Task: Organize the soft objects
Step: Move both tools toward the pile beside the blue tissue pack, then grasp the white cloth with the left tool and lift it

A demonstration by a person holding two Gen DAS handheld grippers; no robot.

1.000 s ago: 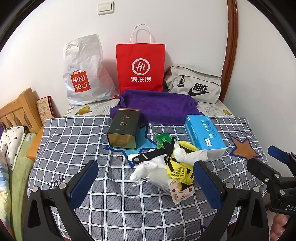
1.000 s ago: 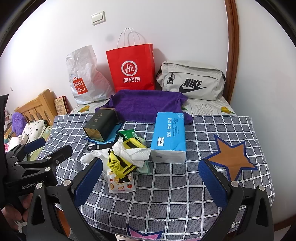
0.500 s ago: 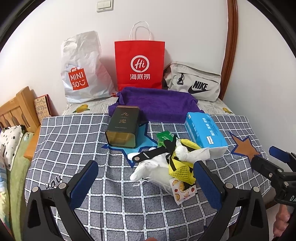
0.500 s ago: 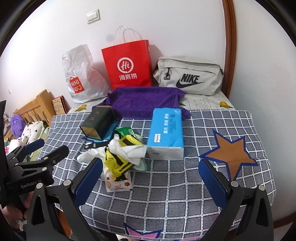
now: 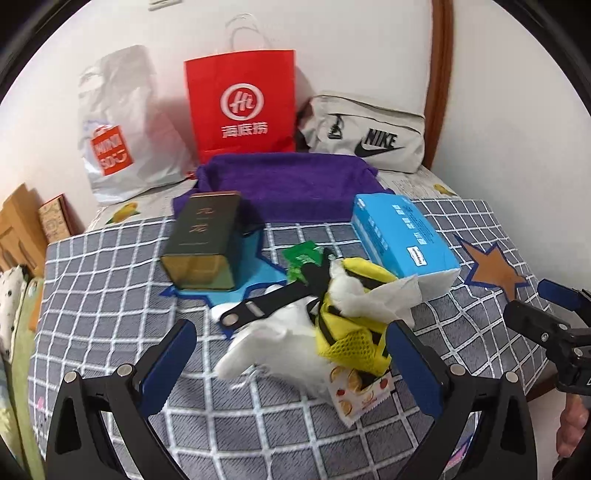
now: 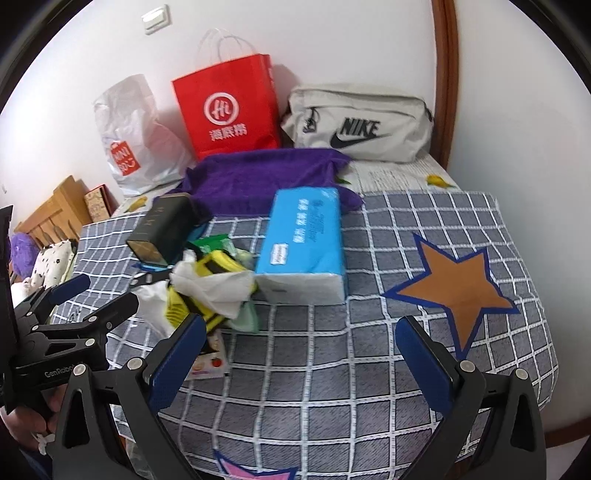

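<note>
Both grippers, left gripper (image 5: 291,360) and right gripper (image 6: 301,354), have moved closer over the last second with jaws wide apart and empty, left now bracketing the soft pile (image 5: 332,317) mid-bedspread beside the blue tissue pack (image 5: 399,236), so first pick looks imminent.

A plain white wall (image 5: 369,44) rises behind the table (image 6: 369,369), which wears a grey cloth with a white grid and star patches. A brown wooden trim (image 5: 439,74) runs up the wall near the table's far right corner, and a white light switch (image 6: 157,18) sits high on the wall toward the left. Off the table's left edge stands a slatted wooden headboard (image 6: 55,210), with spotted bedding (image 6: 51,258) below it. The light is soft and even.
</note>
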